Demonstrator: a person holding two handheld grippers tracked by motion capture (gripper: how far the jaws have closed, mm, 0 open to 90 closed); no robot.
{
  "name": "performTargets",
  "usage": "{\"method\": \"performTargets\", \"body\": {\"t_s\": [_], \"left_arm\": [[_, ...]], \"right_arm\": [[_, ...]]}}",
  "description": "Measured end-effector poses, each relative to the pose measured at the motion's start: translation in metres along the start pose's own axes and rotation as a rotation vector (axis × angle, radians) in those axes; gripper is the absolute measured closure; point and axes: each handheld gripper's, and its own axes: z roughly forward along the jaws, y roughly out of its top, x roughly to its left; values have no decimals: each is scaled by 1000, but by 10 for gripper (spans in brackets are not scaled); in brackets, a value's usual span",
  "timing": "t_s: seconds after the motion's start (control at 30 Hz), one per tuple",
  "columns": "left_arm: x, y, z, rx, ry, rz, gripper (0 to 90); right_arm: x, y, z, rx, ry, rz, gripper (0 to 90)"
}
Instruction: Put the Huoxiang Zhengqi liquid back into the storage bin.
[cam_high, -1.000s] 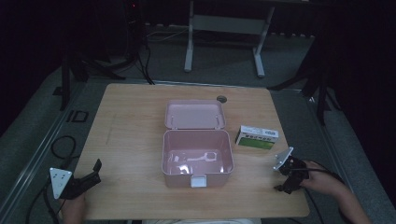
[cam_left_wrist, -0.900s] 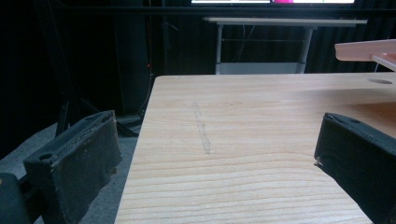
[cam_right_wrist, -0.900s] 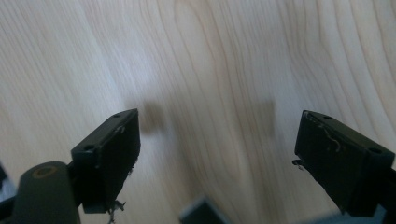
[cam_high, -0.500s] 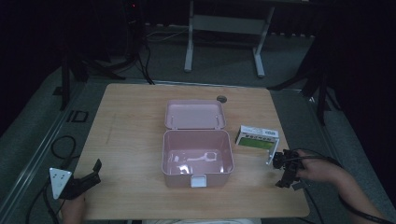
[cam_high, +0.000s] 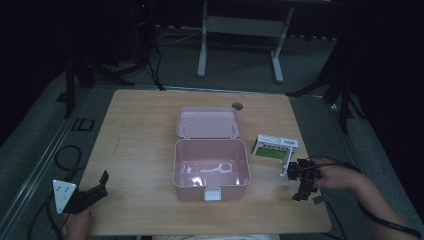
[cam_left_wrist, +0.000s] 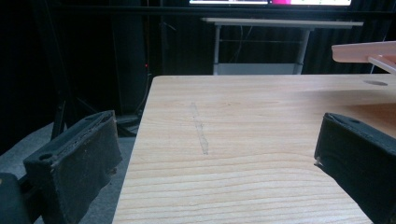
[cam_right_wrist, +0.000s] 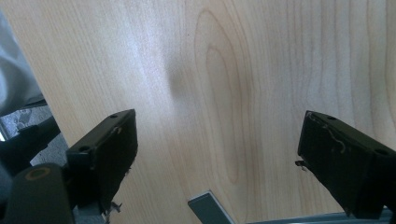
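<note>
Open pink plastic box (cam_high: 211, 167) mid-table (cam_high: 140, 130), lid flat behind; small green carton (cam_high: 274, 146) just right. Right gripper (cam_high: 301, 181) near carton, jaws apart over bare smooth wood. Left gripper (cam_high: 82, 196) apart, far corner.

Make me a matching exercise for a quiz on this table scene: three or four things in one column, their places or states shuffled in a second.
Things
1. pink plastic box
2. small green and white carton
3. left gripper
4. right gripper

Places or states
A. near the table's left front corner, jaws open
B. mid-table, lid folded back
C. lying right of the box
D. open over bare wood, in front of the carton

Pairs: 1-B, 2-C, 3-A, 4-D
</note>
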Motion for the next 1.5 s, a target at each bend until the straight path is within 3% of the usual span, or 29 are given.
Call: {"method": "performTargets", "body": {"t_s": [0.3, 0.4, 0.5, 0.67, 0.77, 0.87, 1.03, 1.13, 1.5], "left_arm": [[0, 0, 0, 0, -5, -1, 3], [0, 0, 0, -1, -6, -2, 2], [0, 0, 0, 0, -9, -4, 3], [0, 0, 0, 0, -10, -4, 3], [0, 0, 0, 0, -10, -4, 3], [1, 0, 0, 0, -11, -6, 3], [1, 0, 0, 0, -12, -6, 2], [1, 0, 0, 0, -13, -6, 3], [1, 0, 0, 0, -14, -8, 3]], "right_arm": [[3, 13, -11, -1, 31, -51, 124], [5, 18, -16, 0, 2, -84, 129], [3, 24, -20, 0, 8, -69, 131], [2, 29, -24, 17, -35, -93, 134], [-9, 31, -38, -11, -72, -90, 147], [-19, 33, -47, 6, -98, -81, 148], [-34, 35, -58, 23, -108, -75, 208], [-50, 37, -67, 1, -129, -59, 214], [-91, 41, -78, -20, -171, -8, 270]]}}
